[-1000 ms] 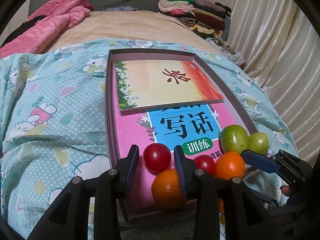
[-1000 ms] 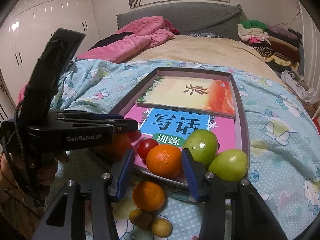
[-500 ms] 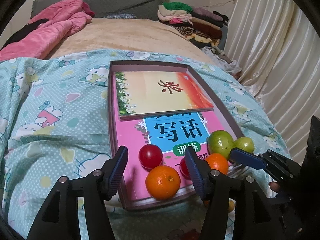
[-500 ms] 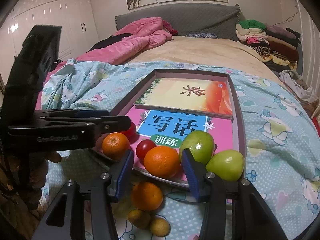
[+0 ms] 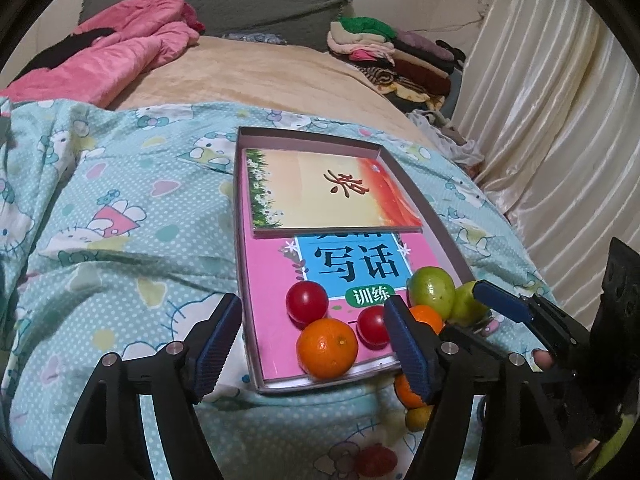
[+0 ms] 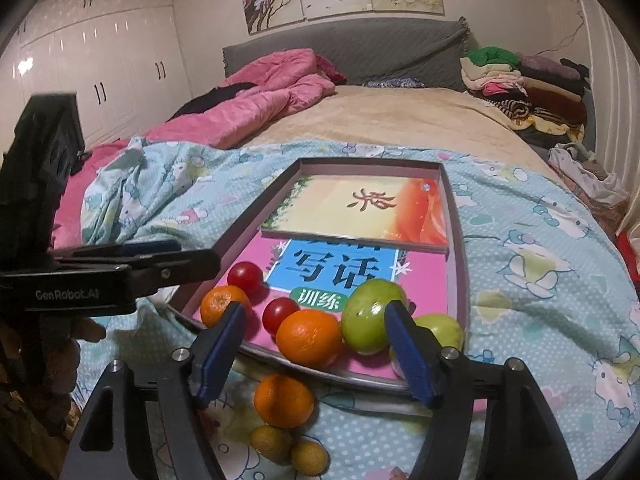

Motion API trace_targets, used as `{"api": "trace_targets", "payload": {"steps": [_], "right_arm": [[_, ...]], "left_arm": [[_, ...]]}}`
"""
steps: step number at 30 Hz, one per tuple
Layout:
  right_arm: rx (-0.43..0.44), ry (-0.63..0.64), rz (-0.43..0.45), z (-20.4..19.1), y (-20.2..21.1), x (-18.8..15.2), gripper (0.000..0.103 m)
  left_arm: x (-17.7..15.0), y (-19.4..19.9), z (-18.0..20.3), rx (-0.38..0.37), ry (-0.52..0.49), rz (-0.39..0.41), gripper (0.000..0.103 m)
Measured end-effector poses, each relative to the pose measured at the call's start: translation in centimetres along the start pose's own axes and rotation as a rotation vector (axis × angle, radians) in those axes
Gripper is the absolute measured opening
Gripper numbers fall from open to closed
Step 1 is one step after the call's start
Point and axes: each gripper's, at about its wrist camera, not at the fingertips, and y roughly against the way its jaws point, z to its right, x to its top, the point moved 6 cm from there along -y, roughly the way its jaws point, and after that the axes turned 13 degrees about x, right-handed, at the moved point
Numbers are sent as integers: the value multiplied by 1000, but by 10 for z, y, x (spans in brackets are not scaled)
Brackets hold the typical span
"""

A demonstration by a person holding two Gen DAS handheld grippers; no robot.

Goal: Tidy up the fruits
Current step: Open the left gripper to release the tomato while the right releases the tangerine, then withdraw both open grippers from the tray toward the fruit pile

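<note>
While both claws hang open and empty over the near end of the tray, the step in hand reads as between picks: six fruits already lie in the tray on the pink book, the rest do not. Left claw: jaws wide, nothing held, straddling the tray's near left corner, with an orange between the pads but not gripped. Right claw: jaws wide, nothing held, a second orange and a green apple in the gap beyond.

Fruits outside the tray, on the quilt: one loose orange and two small brownish fruits (kind uncertain), just below the right claw.

Judgement: next move is to lower the right claw onto the loose orange, close gently, lift over the rim.

Surface: soft bed, tray may tilt; round fruit could roll. Room: bedroom, pink duvet, white wardrobes, folded clothes.
</note>
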Motion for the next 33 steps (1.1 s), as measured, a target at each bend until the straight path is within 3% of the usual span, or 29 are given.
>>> {"api": "trace_targets", "payload": {"steps": [8,33], "right_arm": [[-10,-34,38,9,10,6,73],[-12,-44,43,7,37,-1,75]], "left_arm": [[-2,3,-3,3,6,-4,75],[-18,28,10,11,-18,-11,75]]}}
